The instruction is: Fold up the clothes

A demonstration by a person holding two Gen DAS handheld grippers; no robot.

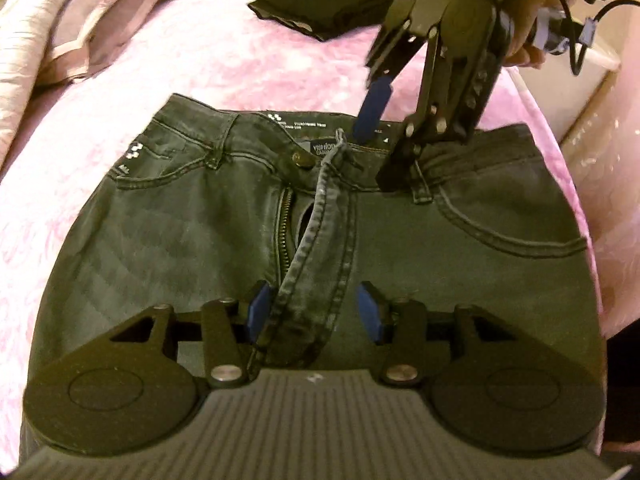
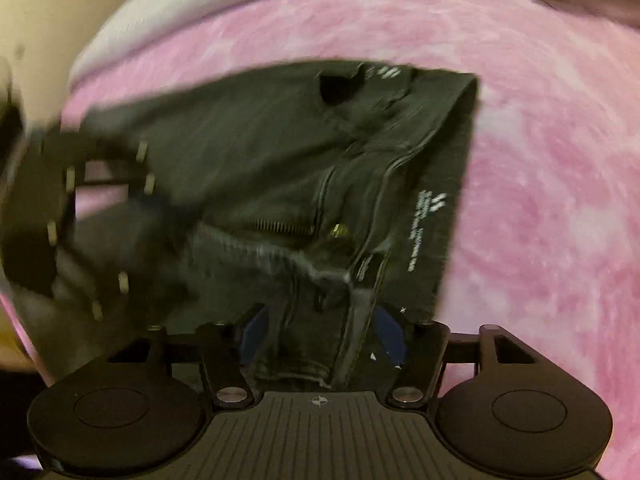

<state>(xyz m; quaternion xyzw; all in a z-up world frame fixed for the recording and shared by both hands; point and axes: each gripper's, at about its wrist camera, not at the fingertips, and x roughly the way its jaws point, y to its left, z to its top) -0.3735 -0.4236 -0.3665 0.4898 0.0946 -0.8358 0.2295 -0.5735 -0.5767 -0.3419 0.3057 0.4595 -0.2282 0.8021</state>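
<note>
Dark grey-green jeans (image 1: 180,232) lie front-up on a pink blanket (image 1: 240,64), fly unzipped, waistband at the far side. My left gripper (image 1: 312,312) is open, its blue pads either side of the raised fly flap near the crotch. My right gripper (image 1: 376,152) comes down from the upper right, open, its blue pad (image 1: 372,108) at the waistband. In the blurred right wrist view the jeans (image 2: 248,152) run away from my right gripper (image 2: 320,336), whose pads straddle the waistband by the fly. The left gripper (image 2: 80,216) shows blurred at the left.
A folded black garment (image 1: 324,4) lies on the blanket beyond the jeans. A rumpled pale pink quilt (image 1: 60,20) is piled at the far left. The bed edge and a pale box (image 1: 576,80) are at the right.
</note>
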